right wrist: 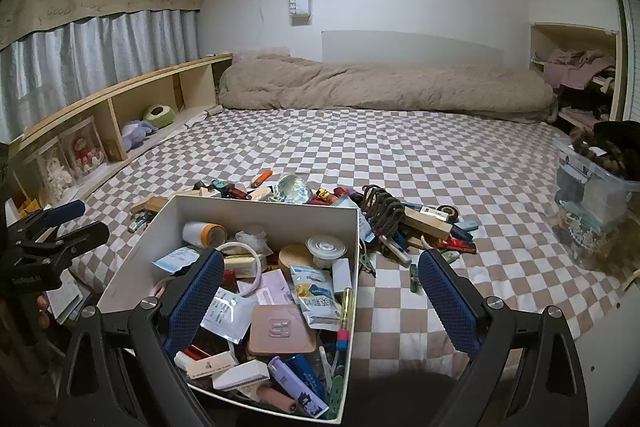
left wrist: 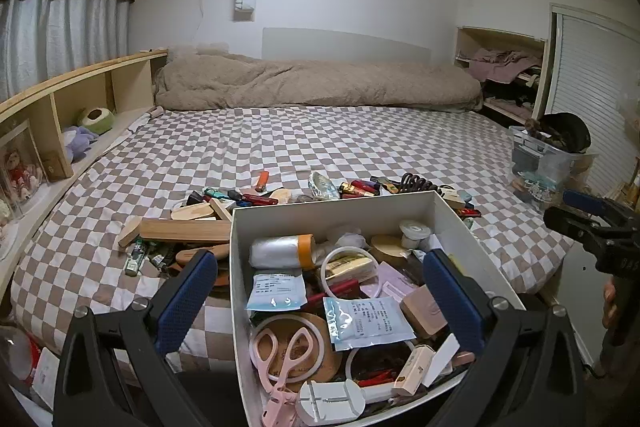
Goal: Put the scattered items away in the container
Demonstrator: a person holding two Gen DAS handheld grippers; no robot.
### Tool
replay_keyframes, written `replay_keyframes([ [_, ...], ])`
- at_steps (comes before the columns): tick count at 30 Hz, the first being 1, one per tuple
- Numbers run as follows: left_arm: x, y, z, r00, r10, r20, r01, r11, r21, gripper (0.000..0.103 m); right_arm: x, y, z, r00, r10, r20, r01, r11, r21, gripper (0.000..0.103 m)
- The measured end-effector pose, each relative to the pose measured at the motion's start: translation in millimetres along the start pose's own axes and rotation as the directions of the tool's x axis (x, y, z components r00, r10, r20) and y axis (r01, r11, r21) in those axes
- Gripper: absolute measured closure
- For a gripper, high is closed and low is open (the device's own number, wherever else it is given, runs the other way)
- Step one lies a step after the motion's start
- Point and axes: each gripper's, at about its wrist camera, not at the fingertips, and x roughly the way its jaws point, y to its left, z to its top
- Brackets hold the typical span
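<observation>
A white box [left wrist: 240, 267] stands on the checkered bed, full of small items: pink scissors [left wrist: 280, 351], sachets, a tape roll. It also shows in the right wrist view [right wrist: 264, 205]. Scattered items lie behind it: wooden blocks [left wrist: 180, 229], lighters [left wrist: 262, 181], a foil ball [right wrist: 294, 189] and dark hair clips [right wrist: 382, 209]. My left gripper [left wrist: 318, 301] is open and empty, straddling the box's left wall. My right gripper [right wrist: 320, 301] is open and empty, straddling the box's right wall.
A beige duvet [left wrist: 312, 81] lies across the bed's far end. A wooden shelf [left wrist: 60, 99] with toys runs along the left. A clear plastic bin [right wrist: 592, 203] stands at the bed's right edge. Bare checkered sheet [right wrist: 400, 147] spreads behind the clutter.
</observation>
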Motion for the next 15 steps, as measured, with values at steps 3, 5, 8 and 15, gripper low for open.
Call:
replay_keyframes([
  [3, -0.4, -0.6, -1.2, 1.000, 0.003, -0.001, -0.003, 1.000, 0.002, 0.000, 0.0, 0.1, -0.1, 1.000, 0.001, -0.003, -0.001, 1.000, 0.002, 0.006],
  [5, -0.3, -0.7, -1.1, 1.000, 0.004, -0.001, -0.004, 1.000, 0.001, 0.000, 0.1, 0.4, 0.0, 1.000, 0.002, -0.003, -0.002, 1.000, -0.001, 0.006],
  [8, -0.2, -0.8, -2.0, 1.000, 0.007, -0.004, -0.007, 1.000, 0.000, 0.000, 0.0, 1.1, -0.6, 1.000, 0.003, -0.004, -0.003, 1.000, -0.004, 0.006],
  [15, -0.5, 0.1, -2.5, 1.000, 0.000, -0.007, 0.000, 1.000, -0.007, 0.000, 1.3, 1.3, -2.2, 1.000, 0.011, -0.010, -0.011, 1.000, -0.001, 0.006],
])
